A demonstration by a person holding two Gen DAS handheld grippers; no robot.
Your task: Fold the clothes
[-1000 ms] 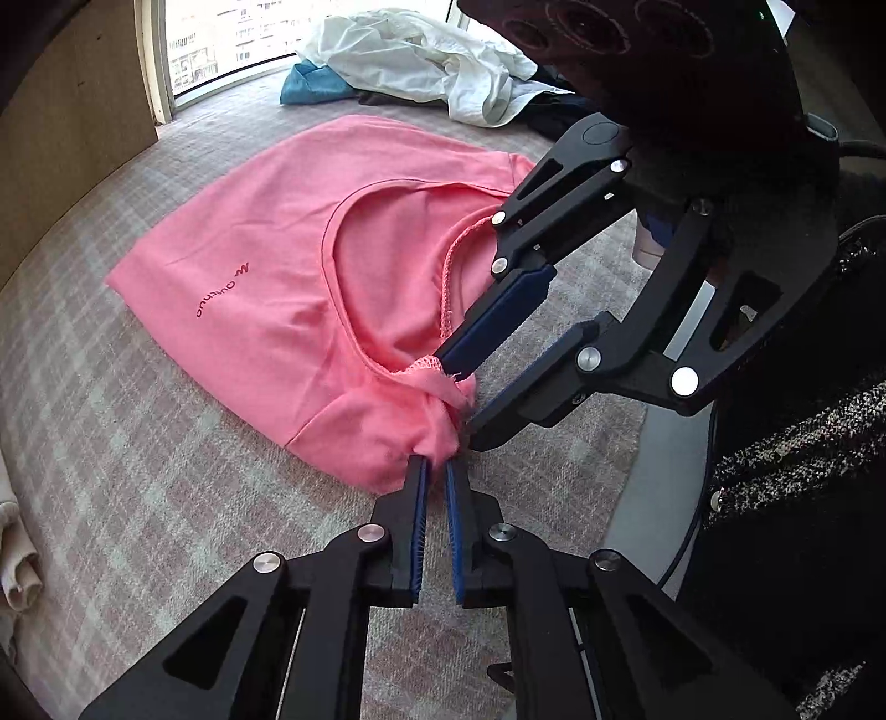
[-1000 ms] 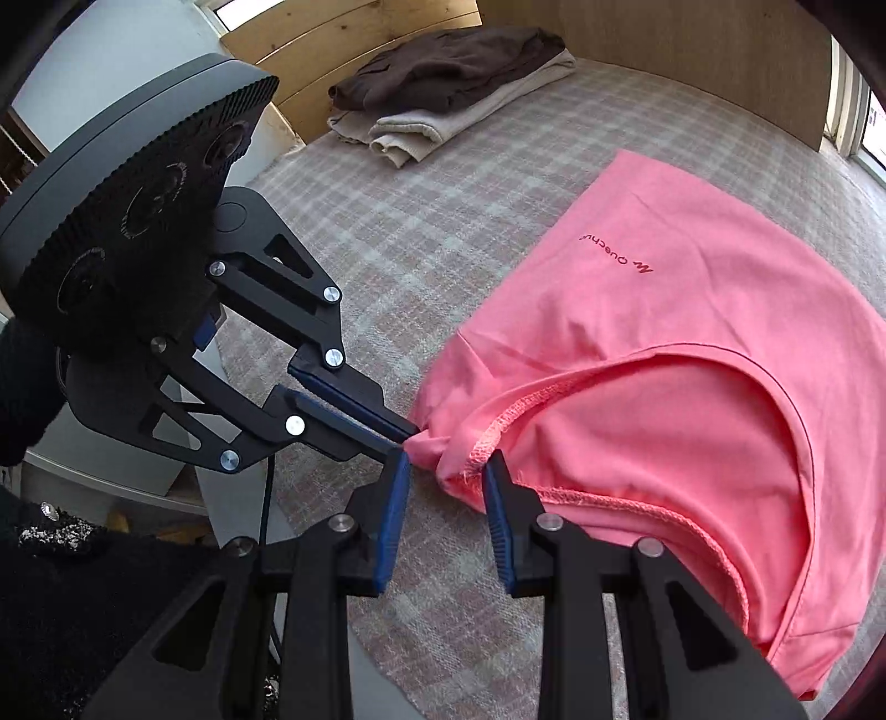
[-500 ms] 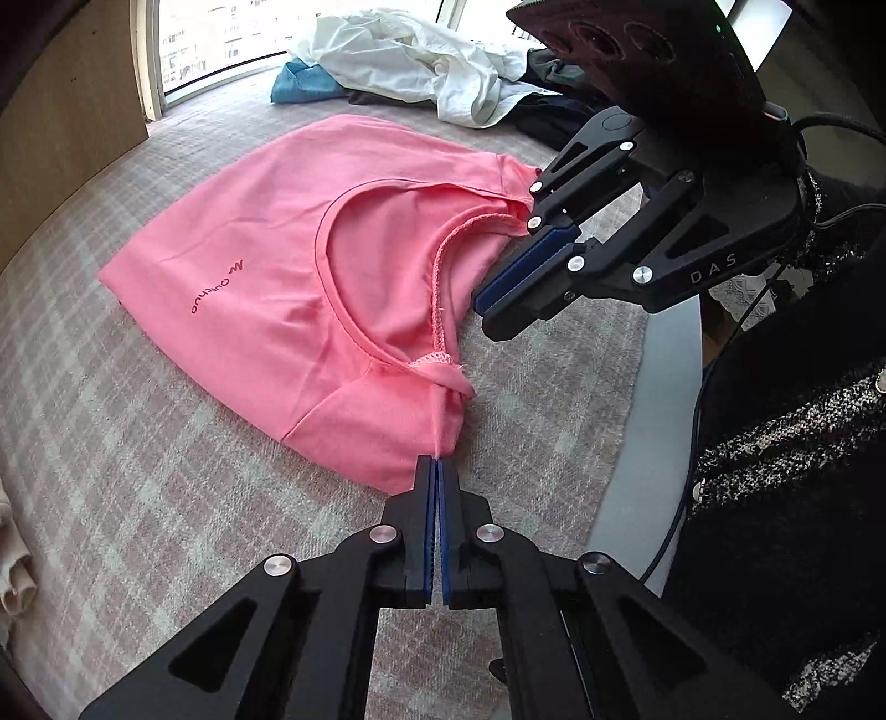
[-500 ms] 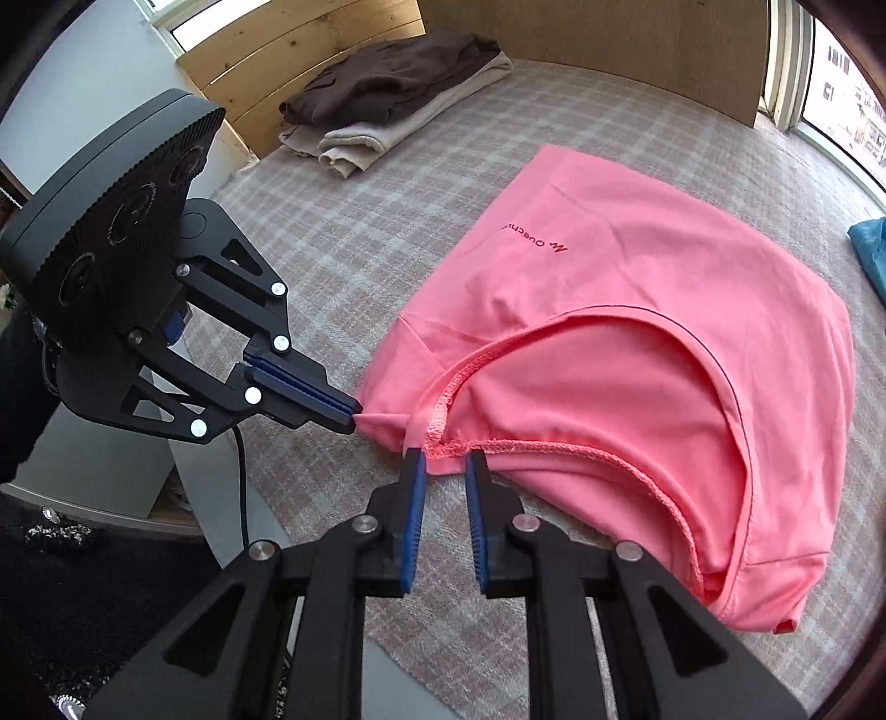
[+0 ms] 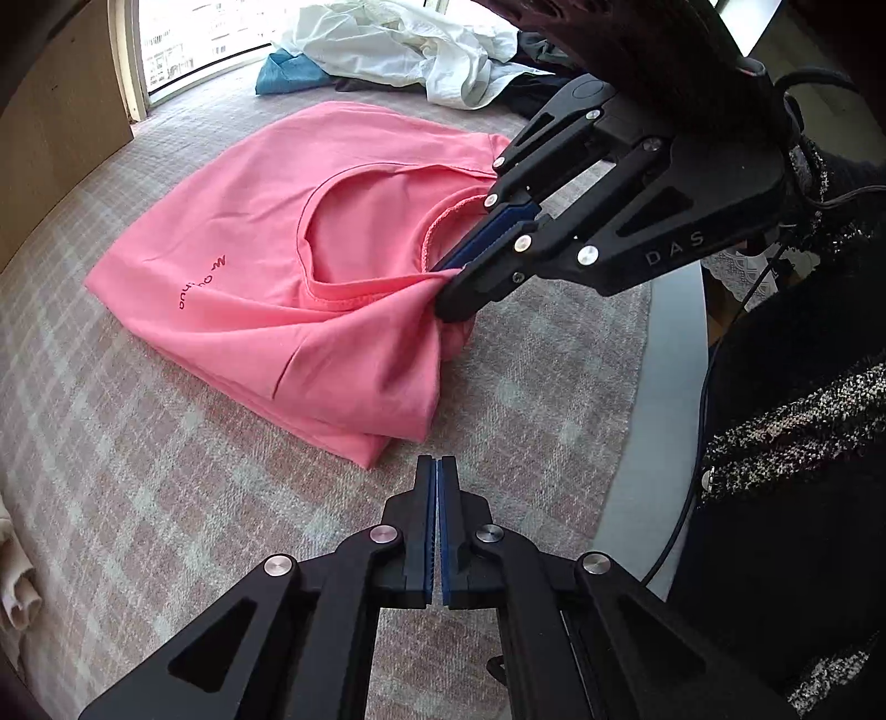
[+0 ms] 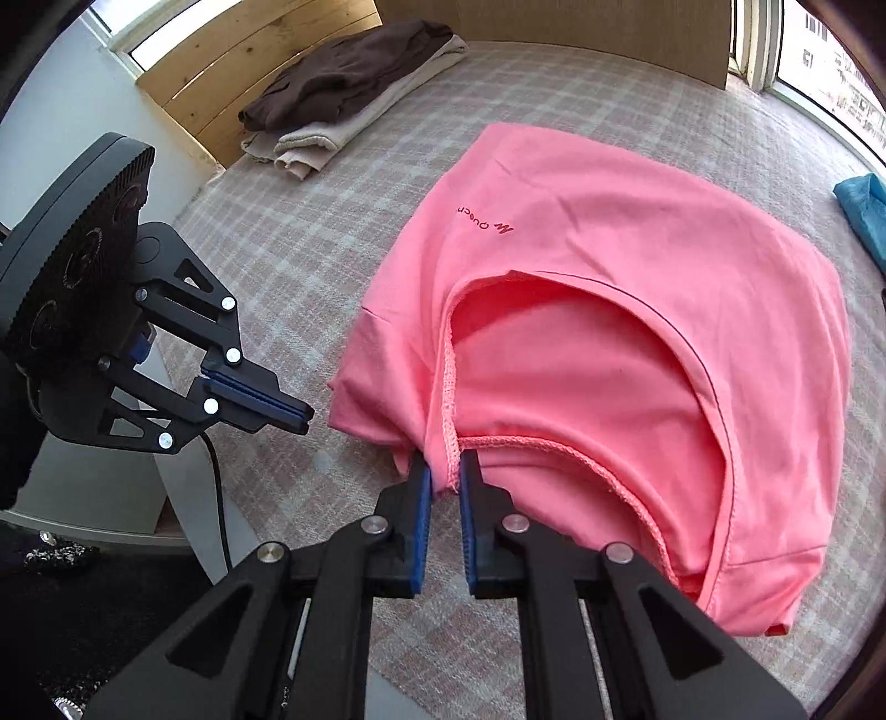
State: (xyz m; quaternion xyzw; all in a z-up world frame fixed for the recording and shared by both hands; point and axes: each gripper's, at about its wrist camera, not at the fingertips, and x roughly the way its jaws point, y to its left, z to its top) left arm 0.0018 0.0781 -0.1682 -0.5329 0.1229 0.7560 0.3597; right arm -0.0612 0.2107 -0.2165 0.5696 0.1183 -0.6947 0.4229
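**A:** Since half a second back your left gripper (image 5: 437, 465) has let go of the pink shirt (image 5: 288, 260) and backed off, right? Earlier its tips were right on the shirt's near corner; now they sit just off that corner, over bare checked cloth (image 5: 138, 454).

**B:** Yep. Your left fingers are pressed together, blue pads touching, nothing between them. In the right wrist view the left gripper (image 6: 302, 418) comes in from the left, level and pointing at the shirt's (image 6: 637, 310) left edge, close but not touching.

**A:** And your right one?

**B:** Your right gripper (image 6: 442, 482) moved in and got hold of the fabric. Its fingers are clamped on a bunched bit of shirt right where the stitched neckline seam turns, with a narrow gap filled by pink cloth. From the left wrist view your right gripper (image 5: 451, 282) reaches down at a slant from the upper right, tips buried in the fold.

**A:** Where's the shirt overall?

**B:** Lying mid-tabletop, near the front edge, logo up. Folded brown and beige clothes (image 6: 349, 99) sit at the far left corner in the right wrist view; a white and blue heap (image 5: 398, 44) lies by the window in the left wrist view.
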